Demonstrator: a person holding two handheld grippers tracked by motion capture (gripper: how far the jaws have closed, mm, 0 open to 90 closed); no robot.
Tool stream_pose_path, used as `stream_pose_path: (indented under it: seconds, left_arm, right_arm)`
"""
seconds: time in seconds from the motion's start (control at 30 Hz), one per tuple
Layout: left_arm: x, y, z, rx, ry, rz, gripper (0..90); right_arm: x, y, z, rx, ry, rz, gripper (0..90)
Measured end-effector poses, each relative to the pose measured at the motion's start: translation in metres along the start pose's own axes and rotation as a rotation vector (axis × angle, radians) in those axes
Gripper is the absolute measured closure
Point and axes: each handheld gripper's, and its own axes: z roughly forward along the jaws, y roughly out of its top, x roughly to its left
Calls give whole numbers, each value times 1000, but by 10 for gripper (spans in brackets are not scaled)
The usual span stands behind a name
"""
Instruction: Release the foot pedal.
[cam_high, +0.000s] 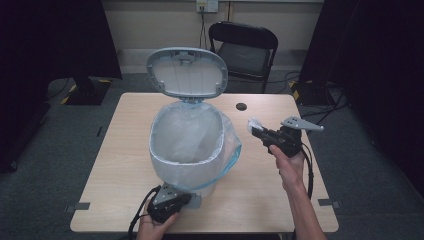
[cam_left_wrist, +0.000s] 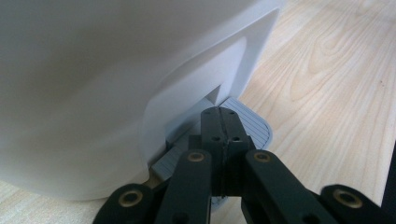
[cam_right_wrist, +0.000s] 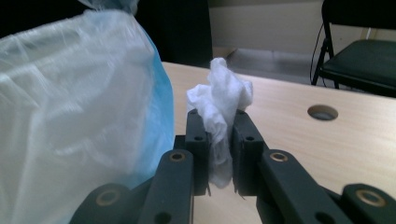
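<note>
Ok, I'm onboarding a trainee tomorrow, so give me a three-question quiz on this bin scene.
1. True or false: the bin lid stands open.
2. What do the right tongs hold? A) a bottle B) a crumpled white tissue C) nothing
3. Fill in: the left tongs, jaws together, rest on the bin's ribbed grey ____.

Key: 1 true; 2 B; 3 pedal.
</note>
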Motion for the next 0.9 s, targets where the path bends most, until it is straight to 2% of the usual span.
stream_pose_path:
  seconds: [0.13,0.4,0.57,0.67,0.73,0.8,0.9]
  left_arm:
    - [0,0,0,0,-2,2,900]
    - [0,0,0,0,-3,4,900]
    - [0,0,0,0,-1,6,900]
    - [0,0,0,1,0,8,900]
    - [0,0,0,0,0,7,900]
    - [0,0,0,0,-1,8,900]
    - [0,0,0,0,-1,8,900]
  right_arm:
    - [6,17,-3,-14,1,-41,796]
    - [15,36,-9,-41,16,-78,797]
    - [28,48,-11,-67,53,-96,797]
    - [42,60,-12,-84,79,-122,797]
    - [44,62,-12,-85,83,-128,797]
    - [53,71,-11,-95,110,-142,797]
    - [58,74,-9,-94,125,-145,797]
